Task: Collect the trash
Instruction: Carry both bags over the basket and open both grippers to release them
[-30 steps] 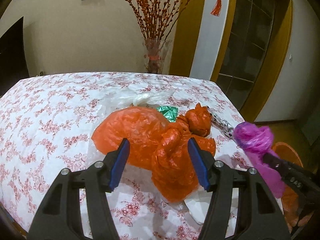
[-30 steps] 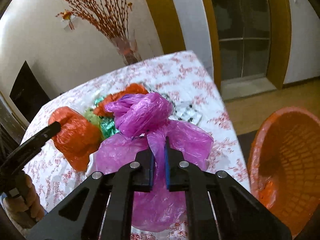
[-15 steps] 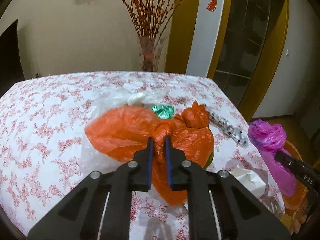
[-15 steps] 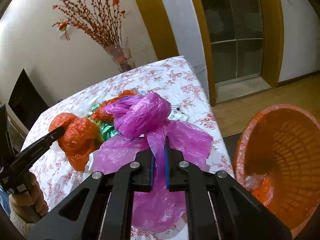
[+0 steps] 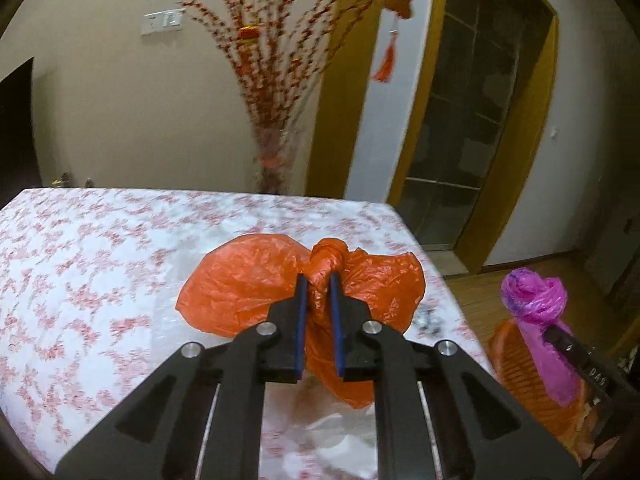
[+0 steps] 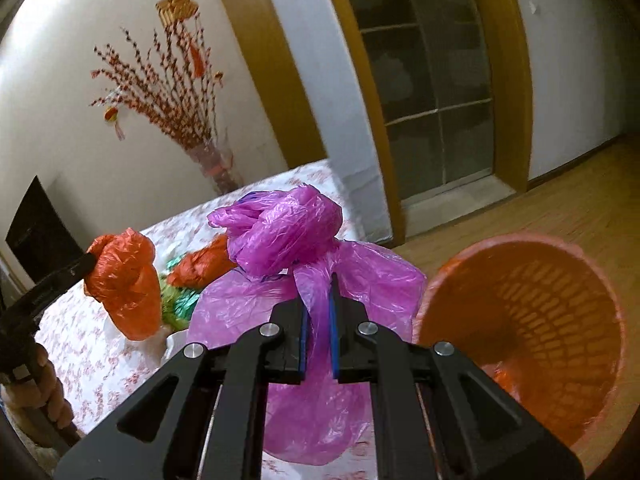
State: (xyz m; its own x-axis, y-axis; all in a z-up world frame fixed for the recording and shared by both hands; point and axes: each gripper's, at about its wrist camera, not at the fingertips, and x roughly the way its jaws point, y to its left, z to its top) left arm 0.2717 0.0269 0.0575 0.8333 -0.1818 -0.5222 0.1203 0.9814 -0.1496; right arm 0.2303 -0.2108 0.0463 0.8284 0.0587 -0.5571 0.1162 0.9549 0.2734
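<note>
My left gripper [image 5: 318, 280] is shut on the twisted neck of a knotted orange plastic bag [image 5: 248, 280], which hangs lifted above the flowered tablecloth [image 5: 80, 264]. In the right wrist view the same orange bag [image 6: 124, 280] hangs at the left from the left gripper's tip [image 6: 90, 260]. My right gripper [image 6: 318, 280] is shut on the neck of a knotted magenta plastic bag [image 6: 280, 232], held up beside the table's right edge. An orange slotted waste basket [image 6: 532, 320] stands on the floor just right of the magenta bag. From the left wrist the magenta bag [image 5: 536, 304] shows over the basket [image 5: 516, 356].
Another small orange bag [image 6: 204, 264], a green foil wrapper [image 6: 180, 300] and white tissue [image 6: 176, 344] lie on the table. A glass vase of red branches [image 5: 272, 152] stands at the far edge. A person's hand [image 6: 44, 396] holds the left gripper. Wooden floor [image 6: 560, 200] lies to the right.
The left gripper's jaws shut on the orange bag's neck and lifted it off the table. The right gripper carried the magenta bag rightward, closer to the basket.
</note>
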